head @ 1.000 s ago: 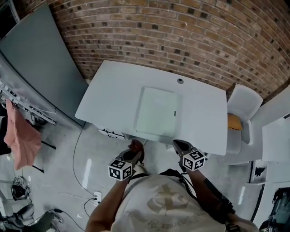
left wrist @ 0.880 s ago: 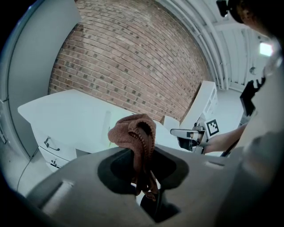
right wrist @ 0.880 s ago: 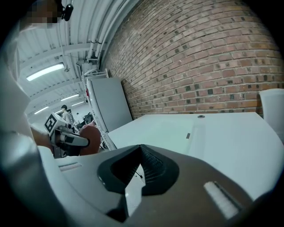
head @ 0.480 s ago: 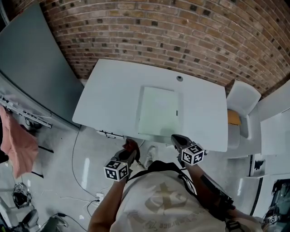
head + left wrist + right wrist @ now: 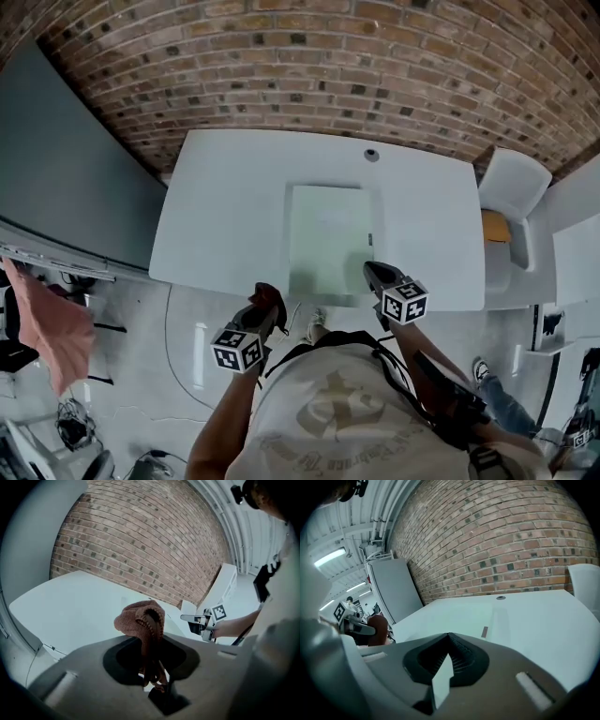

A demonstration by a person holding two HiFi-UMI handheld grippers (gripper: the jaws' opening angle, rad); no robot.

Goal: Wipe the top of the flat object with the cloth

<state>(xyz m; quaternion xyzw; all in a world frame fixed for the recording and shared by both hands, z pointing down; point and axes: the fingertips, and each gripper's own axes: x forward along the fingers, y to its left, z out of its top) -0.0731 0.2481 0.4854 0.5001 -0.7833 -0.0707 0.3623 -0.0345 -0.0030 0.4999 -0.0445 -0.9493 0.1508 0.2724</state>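
No words or numbers can be read. The person's shirt (image 5: 337, 417) has a pale emblem with curved lettering, too blurred to make out. The left gripper (image 5: 266, 298) and right gripper (image 5: 372, 272) carry only black-and-white square markers.

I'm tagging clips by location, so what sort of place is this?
Probably an office or lab-style workspace: a bare brick wall behind a white table with a cable port, a white chair beside it, and ceiling strip lights.
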